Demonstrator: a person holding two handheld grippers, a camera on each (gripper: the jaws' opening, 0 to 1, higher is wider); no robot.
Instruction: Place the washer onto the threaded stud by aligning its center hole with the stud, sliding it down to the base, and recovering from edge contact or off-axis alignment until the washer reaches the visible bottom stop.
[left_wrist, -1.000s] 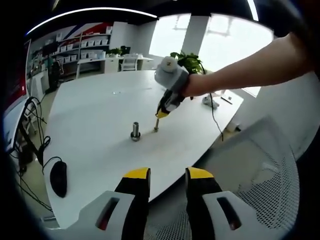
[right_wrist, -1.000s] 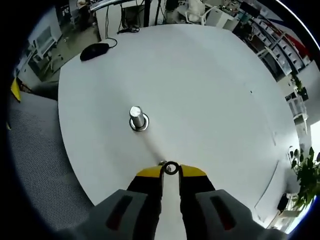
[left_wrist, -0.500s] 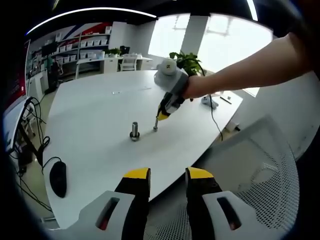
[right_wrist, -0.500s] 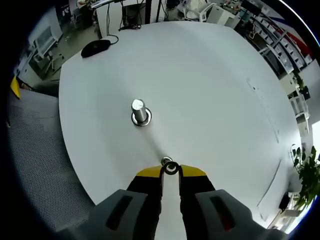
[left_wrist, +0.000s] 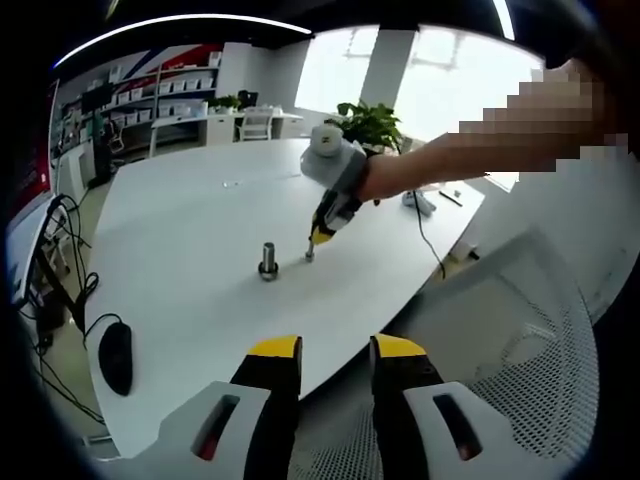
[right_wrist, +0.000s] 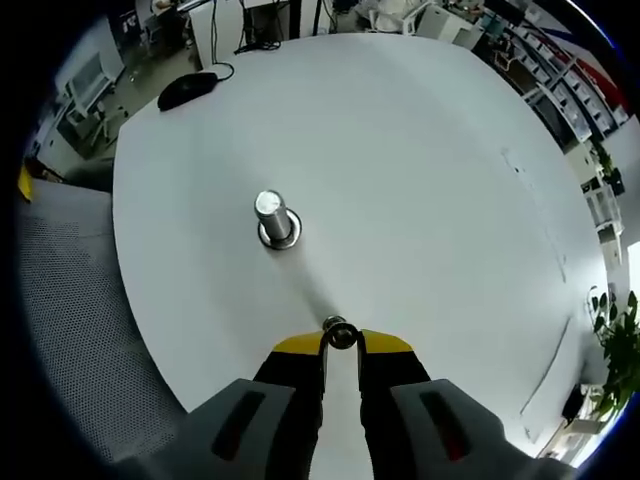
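the right gripper pinches the washer just above the table, near the stud, the left gripper hangs open, and an off-axis approach could catch the washer's edge on the stud top.

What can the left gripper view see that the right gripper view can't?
The left gripper view alone has a potted green plant, bright windows and the person's bare forearm. The right gripper view alone has the small metal washer seen close, pinched in the right gripper. Both share the round white table, the upright metal threaded stud and a black computer mouse.
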